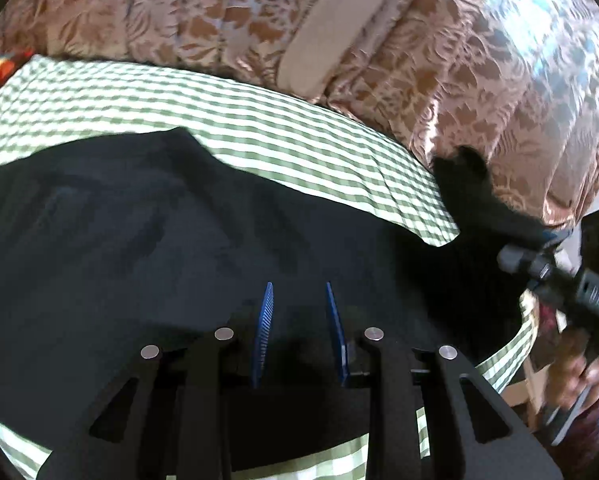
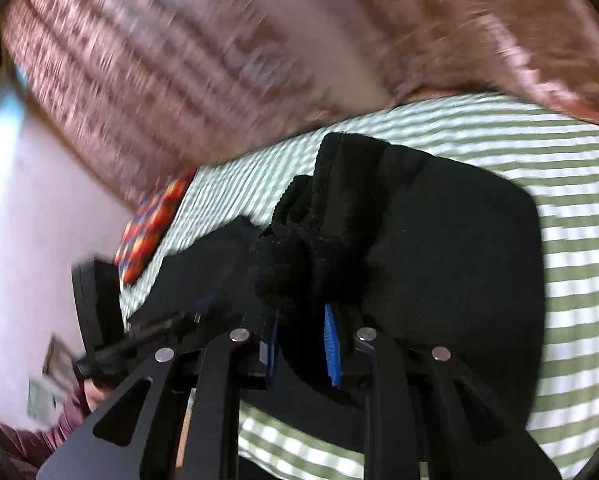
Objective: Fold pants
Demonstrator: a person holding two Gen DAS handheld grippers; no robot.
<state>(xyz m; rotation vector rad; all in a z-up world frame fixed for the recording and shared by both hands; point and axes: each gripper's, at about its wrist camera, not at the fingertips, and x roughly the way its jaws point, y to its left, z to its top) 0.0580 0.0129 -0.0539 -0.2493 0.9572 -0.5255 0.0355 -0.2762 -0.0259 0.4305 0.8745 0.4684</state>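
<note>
The right claw grips bunched black fabric pants over the green checked cloth; the left claw, fingers apart, holds nothing. A loose bunch could slip and spoil the fold.

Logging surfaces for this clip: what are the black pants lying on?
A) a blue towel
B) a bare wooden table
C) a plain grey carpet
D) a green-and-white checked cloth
D: the black pants are spread over a green-and-white checked cloth, which shows around the fabric in both wrist views.
</note>
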